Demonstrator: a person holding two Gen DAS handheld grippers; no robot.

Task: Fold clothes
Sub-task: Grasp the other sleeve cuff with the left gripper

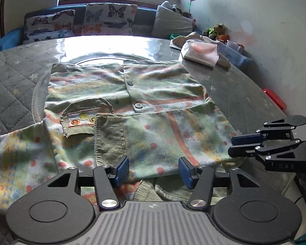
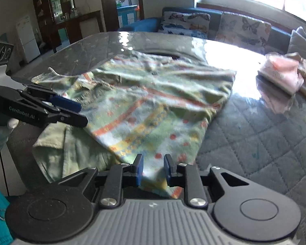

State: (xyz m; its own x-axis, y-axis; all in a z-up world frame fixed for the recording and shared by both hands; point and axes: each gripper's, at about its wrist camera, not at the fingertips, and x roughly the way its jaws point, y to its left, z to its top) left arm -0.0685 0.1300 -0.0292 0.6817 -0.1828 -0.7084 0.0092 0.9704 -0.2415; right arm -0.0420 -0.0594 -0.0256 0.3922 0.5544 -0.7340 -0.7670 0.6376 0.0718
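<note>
Left gripper (image 1: pixel 154 170) is sitting at the near edge of the cardigan (image 1: pixel 132 106), jaws standing wide with a folded sleeve lying between them, pads not pressing. Its buttons are running away toward the far side. Right gripper (image 1: pixel 237 146) is waiting at the cardigan's right corner.

Seen from the right wrist, the right gripper (image 2: pixel 153 170) is sitting narrow over the near corner; it is maybe pinching cloth, hard to tell.

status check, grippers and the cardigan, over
Left gripper open over near hem. Right gripper jaws slightly apart, fabric between, grip unclear. Cardigan flat, sleeve folded across. Pink packet clear at far edge.
</note>
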